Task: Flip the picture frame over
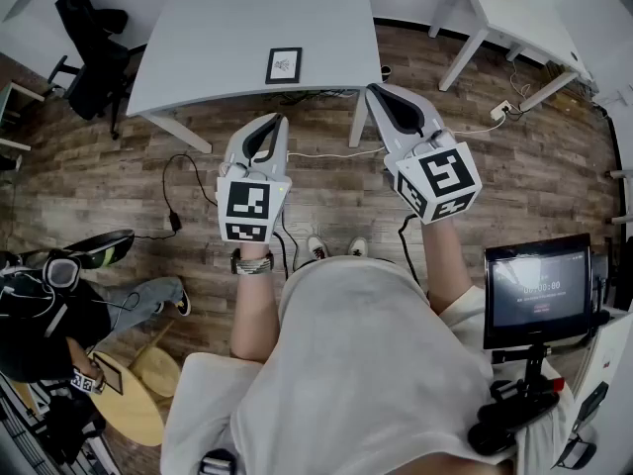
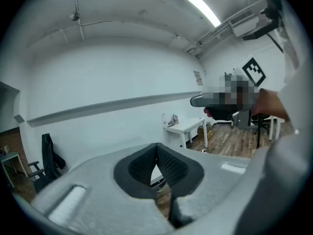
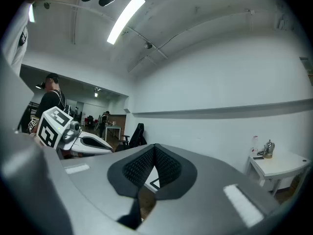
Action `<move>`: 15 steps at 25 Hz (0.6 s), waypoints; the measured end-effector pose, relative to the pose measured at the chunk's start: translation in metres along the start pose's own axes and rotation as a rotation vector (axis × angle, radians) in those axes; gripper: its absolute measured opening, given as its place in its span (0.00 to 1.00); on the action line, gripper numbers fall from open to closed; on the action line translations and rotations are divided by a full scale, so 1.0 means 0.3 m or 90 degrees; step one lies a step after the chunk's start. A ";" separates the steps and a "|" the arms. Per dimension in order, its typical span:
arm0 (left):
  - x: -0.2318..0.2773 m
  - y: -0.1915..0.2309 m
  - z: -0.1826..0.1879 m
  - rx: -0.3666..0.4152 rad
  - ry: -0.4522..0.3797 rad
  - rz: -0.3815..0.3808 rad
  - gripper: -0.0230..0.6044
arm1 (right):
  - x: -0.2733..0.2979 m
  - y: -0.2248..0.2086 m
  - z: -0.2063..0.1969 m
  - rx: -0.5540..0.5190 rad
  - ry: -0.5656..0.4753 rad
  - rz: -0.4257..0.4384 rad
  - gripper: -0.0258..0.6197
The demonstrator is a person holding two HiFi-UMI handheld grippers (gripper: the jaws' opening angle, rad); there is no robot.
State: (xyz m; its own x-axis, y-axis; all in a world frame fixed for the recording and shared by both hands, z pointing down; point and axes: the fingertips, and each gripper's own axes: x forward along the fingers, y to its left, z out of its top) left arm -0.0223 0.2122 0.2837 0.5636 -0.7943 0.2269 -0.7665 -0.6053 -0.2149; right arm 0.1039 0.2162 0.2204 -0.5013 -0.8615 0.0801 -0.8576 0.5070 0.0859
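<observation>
The picture frame (image 1: 284,65), black-edged with a white mat, lies flat near the front edge of the grey table (image 1: 227,28). Both grippers hang in the air short of that table, over the wooden floor. My left gripper (image 1: 273,120) points at the table edge just below the frame, and its jaws are shut with nothing between them (image 2: 156,147). To the right of the frame, my right gripper (image 1: 375,91) is also shut and empty (image 3: 154,148). A black corner on white (image 3: 154,182), apparently the frame, shows through the gap under the right jaws.
A black chair (image 1: 89,47) stands at the table's left end. A white table (image 1: 519,13) is at the back right, with a power strip (image 1: 501,110) and cables on the floor. A screen on a stand (image 1: 539,287) is at my right. A seated person (image 1: 59,300) and a round stool (image 1: 138,399) are at my left.
</observation>
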 end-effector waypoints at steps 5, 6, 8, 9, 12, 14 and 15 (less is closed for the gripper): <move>0.006 0.047 0.000 -0.009 0.005 -0.002 0.04 | 0.049 0.019 0.016 0.000 0.011 0.002 0.04; 0.009 0.055 0.001 -0.010 0.005 -0.003 0.04 | 0.059 0.019 0.019 0.001 0.013 0.001 0.04; 0.012 0.071 -0.005 -0.015 0.006 -0.005 0.04 | 0.079 0.023 0.022 0.005 0.013 -0.002 0.04; 0.012 0.084 -0.014 -0.017 0.007 -0.004 0.04 | 0.092 0.030 0.021 0.008 0.011 -0.003 0.04; 0.003 0.133 -0.050 -0.021 0.005 0.000 0.04 | 0.137 0.061 0.008 0.004 0.004 -0.004 0.04; -0.005 0.161 -0.061 -0.020 0.005 0.001 0.04 | 0.168 0.077 -0.008 -0.011 0.018 0.003 0.04; -0.009 0.175 -0.070 -0.020 0.006 0.002 0.04 | 0.186 0.087 -0.023 -0.024 0.030 0.009 0.04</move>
State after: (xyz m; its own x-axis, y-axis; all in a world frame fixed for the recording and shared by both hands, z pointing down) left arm -0.0706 0.1838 0.2916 0.5587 -0.7951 0.2359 -0.7773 -0.6012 -0.1854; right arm 0.0543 0.1815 0.2340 -0.5073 -0.8523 0.1278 -0.8449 0.5211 0.1211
